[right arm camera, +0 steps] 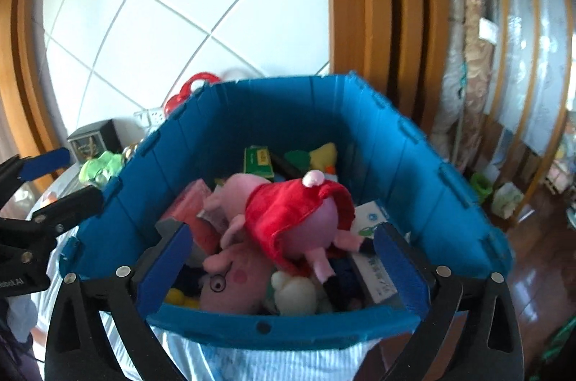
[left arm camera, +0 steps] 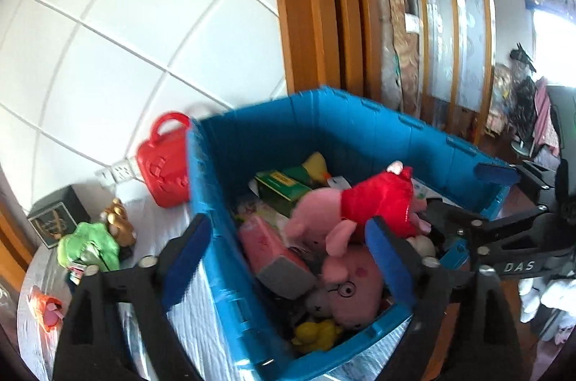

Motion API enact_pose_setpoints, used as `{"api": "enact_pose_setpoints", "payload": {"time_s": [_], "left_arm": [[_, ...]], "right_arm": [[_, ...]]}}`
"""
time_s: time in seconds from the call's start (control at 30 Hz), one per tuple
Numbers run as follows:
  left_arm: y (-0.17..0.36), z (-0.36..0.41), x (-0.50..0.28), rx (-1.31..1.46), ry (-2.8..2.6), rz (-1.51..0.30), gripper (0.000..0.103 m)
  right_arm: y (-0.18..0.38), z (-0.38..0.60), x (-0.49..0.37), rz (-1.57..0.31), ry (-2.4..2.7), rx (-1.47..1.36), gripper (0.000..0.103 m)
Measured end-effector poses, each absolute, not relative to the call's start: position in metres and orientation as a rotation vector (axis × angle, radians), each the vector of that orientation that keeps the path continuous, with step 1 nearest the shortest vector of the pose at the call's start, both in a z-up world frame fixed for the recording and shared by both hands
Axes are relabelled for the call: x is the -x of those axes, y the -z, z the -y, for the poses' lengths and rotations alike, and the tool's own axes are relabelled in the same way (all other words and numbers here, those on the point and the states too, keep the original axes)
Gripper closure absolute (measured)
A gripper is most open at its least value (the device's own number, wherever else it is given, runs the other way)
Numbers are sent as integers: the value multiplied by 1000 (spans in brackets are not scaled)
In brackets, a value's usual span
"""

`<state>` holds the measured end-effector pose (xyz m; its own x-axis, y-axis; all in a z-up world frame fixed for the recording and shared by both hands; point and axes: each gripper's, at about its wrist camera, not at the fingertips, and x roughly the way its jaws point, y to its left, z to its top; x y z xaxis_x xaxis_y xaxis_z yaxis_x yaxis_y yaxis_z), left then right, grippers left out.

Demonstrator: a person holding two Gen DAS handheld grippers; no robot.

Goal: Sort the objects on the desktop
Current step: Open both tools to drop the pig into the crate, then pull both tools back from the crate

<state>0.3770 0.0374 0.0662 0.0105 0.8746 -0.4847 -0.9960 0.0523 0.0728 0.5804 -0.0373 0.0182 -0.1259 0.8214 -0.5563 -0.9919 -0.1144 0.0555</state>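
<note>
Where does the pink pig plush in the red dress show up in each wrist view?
Left wrist: pig plush in the red dress right of centre, atop the bin's contents.
Right wrist: the plush near centre, same pile.
Shared landmark: the blue bin.

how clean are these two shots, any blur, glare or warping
Left wrist view: the blue bin's near left wall is motion-smeared, the window at right is blown out, wall tile lines bow from fisheye. Right wrist view: the red-dressed pig plush is soft, the wooden floor carries glare, dark vignette in corners.
</note>
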Motion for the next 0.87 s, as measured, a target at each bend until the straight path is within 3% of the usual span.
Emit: {"api": "enact_pose_setpoints", "payload": {"time_s": [0.03,0.2,0.53,0.87], "left_arm": [[-70,-29,-370,320,-1499,-432,1],[-81,-3,-341,324,-1534,-349,0],[-63,5,-297,481,-1528,-402,0],[-57,16,-300,483,-1472,-430,0]], "right_arm": [[-23,42,-577,-479,-1644,449,1],[-42,69,-547,-401,-1605,430,1],[-42,91,-503,-461,-1550,435,1],[-34,103,-501,-509,-1511,424,1]]}}
